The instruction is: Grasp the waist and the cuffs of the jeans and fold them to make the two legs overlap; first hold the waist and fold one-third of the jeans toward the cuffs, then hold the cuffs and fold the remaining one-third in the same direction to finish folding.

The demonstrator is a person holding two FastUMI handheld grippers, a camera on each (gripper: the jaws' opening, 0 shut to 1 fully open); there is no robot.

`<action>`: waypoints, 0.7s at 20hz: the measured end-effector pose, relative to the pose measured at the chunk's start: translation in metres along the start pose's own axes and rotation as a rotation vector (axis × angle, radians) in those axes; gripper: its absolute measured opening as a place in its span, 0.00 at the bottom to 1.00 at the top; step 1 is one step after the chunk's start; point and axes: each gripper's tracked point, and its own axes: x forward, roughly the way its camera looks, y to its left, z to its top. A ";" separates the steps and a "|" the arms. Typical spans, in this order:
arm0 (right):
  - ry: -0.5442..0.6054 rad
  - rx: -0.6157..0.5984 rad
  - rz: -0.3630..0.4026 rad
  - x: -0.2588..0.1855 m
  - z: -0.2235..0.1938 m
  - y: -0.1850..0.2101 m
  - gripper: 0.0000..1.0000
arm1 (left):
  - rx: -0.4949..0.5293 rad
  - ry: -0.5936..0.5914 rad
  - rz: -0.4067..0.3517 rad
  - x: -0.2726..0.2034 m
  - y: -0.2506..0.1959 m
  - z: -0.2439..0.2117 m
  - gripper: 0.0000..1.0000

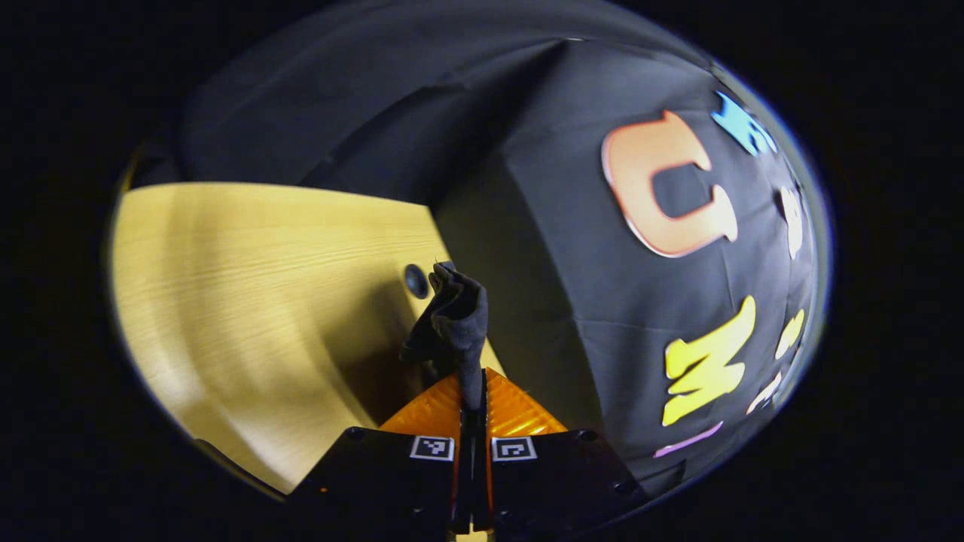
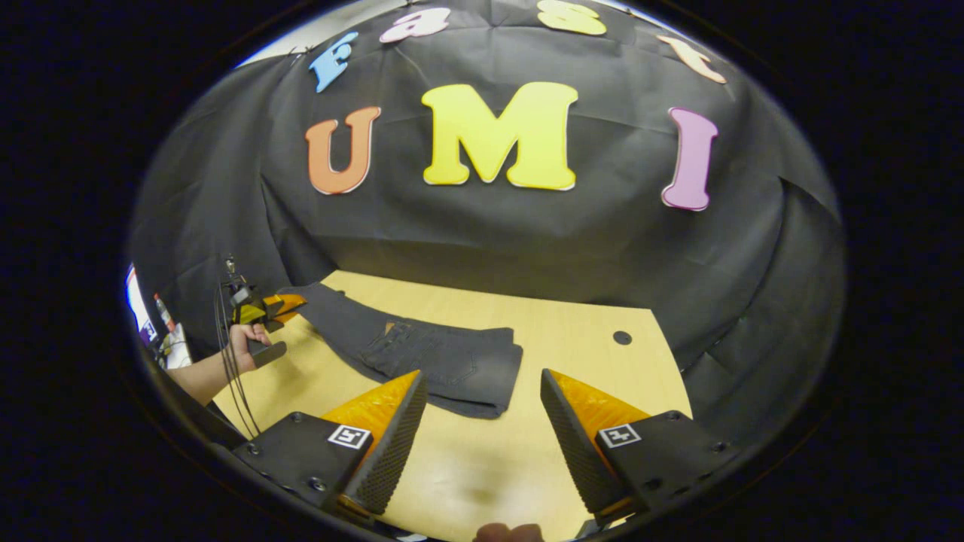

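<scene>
The jeans [image 2: 422,354] lay along the table [image 2: 595,331], their long axis running from the left gripper [image 1: 473,391], clamped on the cuffs [image 1: 452,316], toward the folded waist end just ahead of the right gripper [image 2: 482,421], whose fingers stood apart.

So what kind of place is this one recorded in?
Likely a staged recording booth, not a home: black cloth walls surround a bare wooden table holding dark jeans, and a hand holds the left gripper.
</scene>
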 end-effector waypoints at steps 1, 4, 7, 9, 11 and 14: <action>-0.015 0.018 -0.009 -0.007 0.002 -0.005 0.92 | 0.036 -0.003 -0.021 -0.005 -0.023 -0.005 0.04; -0.044 0.059 -0.039 -0.029 0.001 -0.021 0.94 | 0.169 0.003 -0.070 -0.020 -0.090 -0.036 0.04; -0.082 0.069 -0.084 -0.055 0.001 -0.041 0.94 | 0.295 0.043 -0.115 -0.019 -0.148 -0.085 0.04; -0.091 0.070 -0.116 -0.071 -0.005 -0.056 0.94 | 0.383 0.087 -0.129 -0.011 -0.167 -0.127 0.04; -0.089 0.081 -0.151 -0.080 -0.013 -0.072 0.92 | 0.465 0.137 -0.134 -0.001 -0.169 -0.174 0.04; -0.066 0.119 -0.202 -0.089 -0.032 -0.097 0.94 | 0.512 0.243 -0.142 -0.001 -0.152 -0.241 0.04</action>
